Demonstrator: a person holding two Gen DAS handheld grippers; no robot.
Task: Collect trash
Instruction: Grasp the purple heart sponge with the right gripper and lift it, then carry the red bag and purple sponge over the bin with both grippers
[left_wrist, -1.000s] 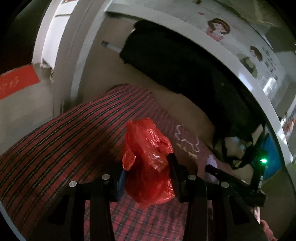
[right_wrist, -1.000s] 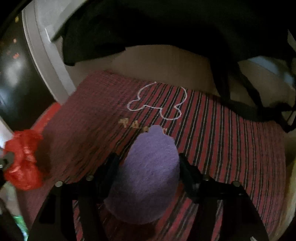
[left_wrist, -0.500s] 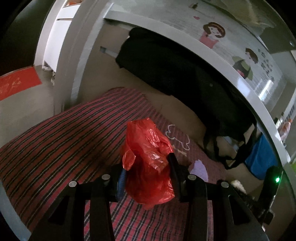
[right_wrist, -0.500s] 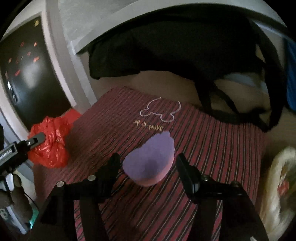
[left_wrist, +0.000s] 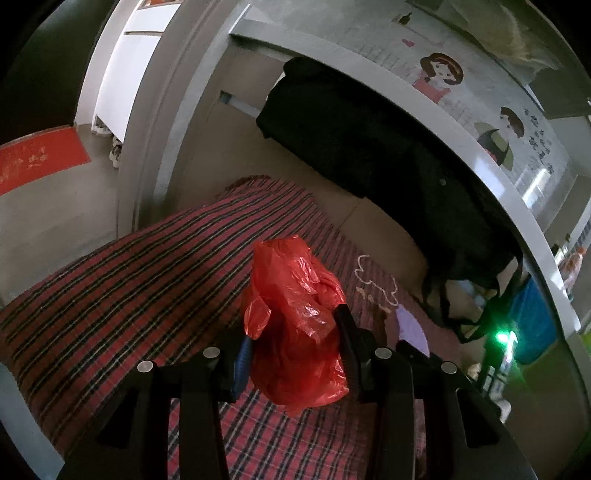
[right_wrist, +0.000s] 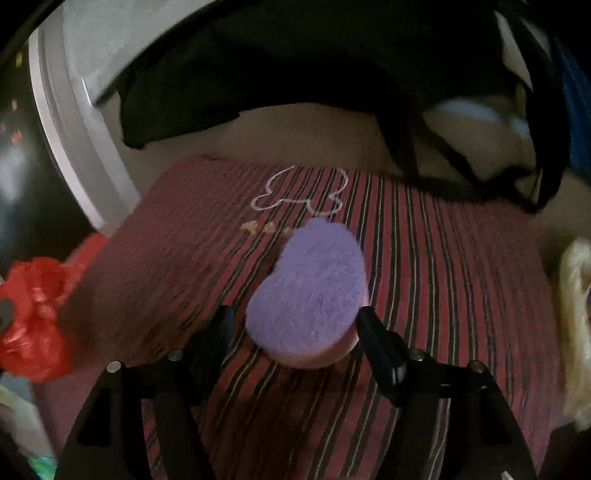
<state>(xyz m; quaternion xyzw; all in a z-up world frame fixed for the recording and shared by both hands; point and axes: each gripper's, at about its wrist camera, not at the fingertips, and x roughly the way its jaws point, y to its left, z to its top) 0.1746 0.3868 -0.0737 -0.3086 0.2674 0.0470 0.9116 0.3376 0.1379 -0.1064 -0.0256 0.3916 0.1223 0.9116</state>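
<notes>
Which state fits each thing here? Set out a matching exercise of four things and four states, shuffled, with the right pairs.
Things:
1. red bag
2. purple pad
3. black cloth
4. white outline

States:
A. stitched into the striped blanket
B. lying between open fingers
C. clamped in the left gripper
D. hanging from the grey ledge

Pairs: 1-C, 2-B, 3-D, 4-A

Slipper (right_wrist: 310, 291) on blanket (right_wrist: 443, 280)
</notes>
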